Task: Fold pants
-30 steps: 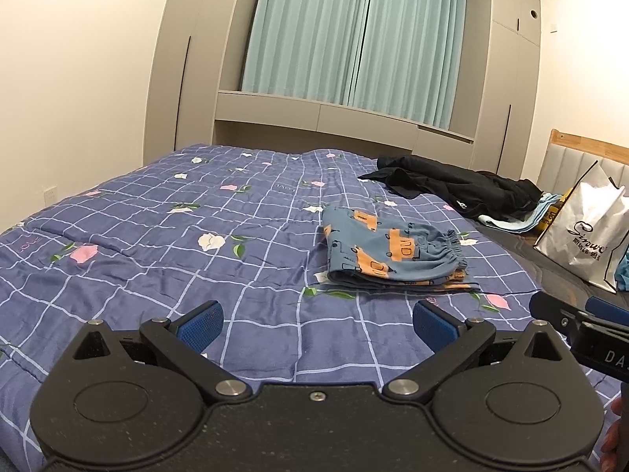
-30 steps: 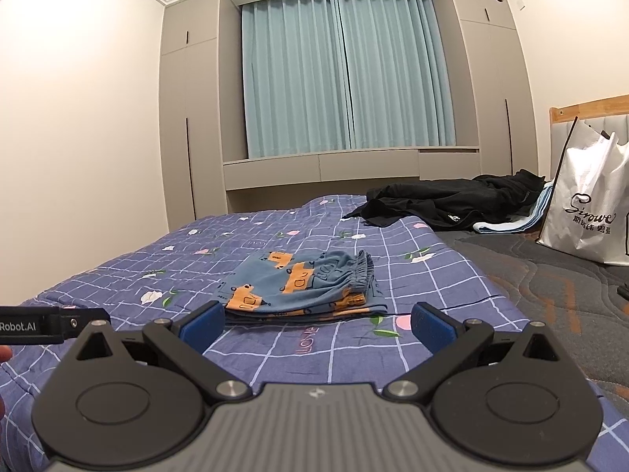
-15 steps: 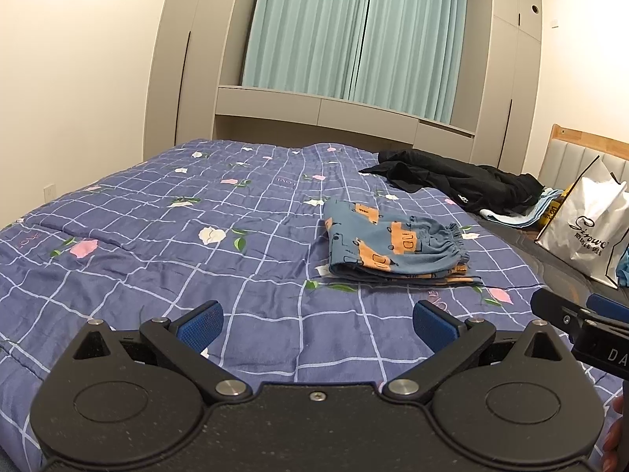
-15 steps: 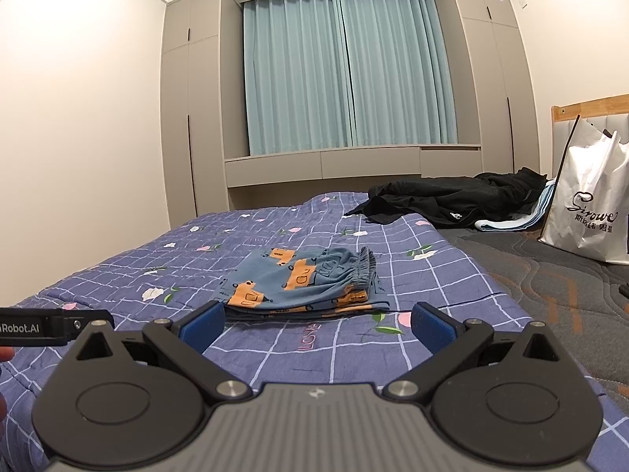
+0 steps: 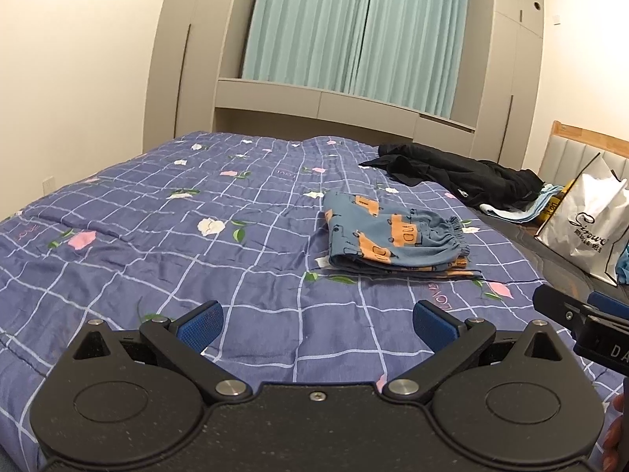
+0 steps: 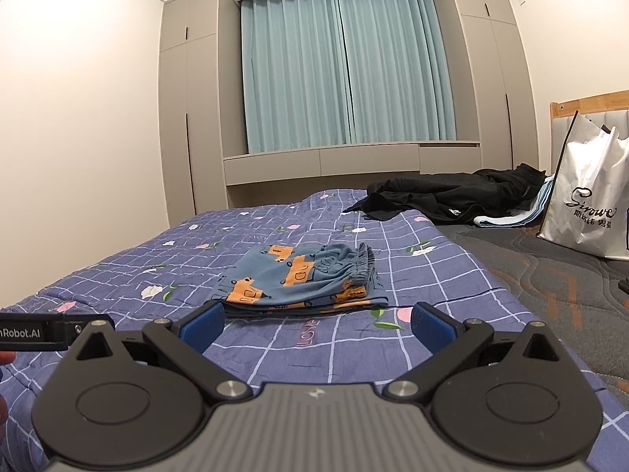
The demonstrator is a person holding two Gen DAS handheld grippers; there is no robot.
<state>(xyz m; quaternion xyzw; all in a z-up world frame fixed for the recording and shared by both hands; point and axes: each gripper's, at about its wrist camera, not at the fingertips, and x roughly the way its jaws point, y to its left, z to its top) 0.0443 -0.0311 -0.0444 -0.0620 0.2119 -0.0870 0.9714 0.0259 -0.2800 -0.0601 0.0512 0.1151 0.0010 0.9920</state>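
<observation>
- The left gripper (image 5: 316, 320) hovered low over the quilt (image 5: 165, 236), its two blue pads spread wide apart with nothing between them.
- From that gripper the pants (image 5: 387, 242) lay ahead and off to the right, well apart from the fingertips, flat on the bed.
- The pants formed one folded bundle, blue with orange car prints, stacked in several layers; the gathered waistband sat on the right end and the folded edge on the left, so the long axis ran roughly across both views.
- The right gripper (image 6: 316, 320) was likewise splayed fully and held nothing; in its own view the pants (image 6: 302, 279) lay almost straight ahead, just beyond the left pad.
- By that reading the right gripper looked nearer and better lined up with the bundle than the left one, and the folding appeared finished or nearly so.
- Counted: one pair of pants, two grippers, one heap of black clothing (image 6: 452, 194) farther back, one white shopping bag (image 6: 589, 192) at the far right by the headboard.
</observation>
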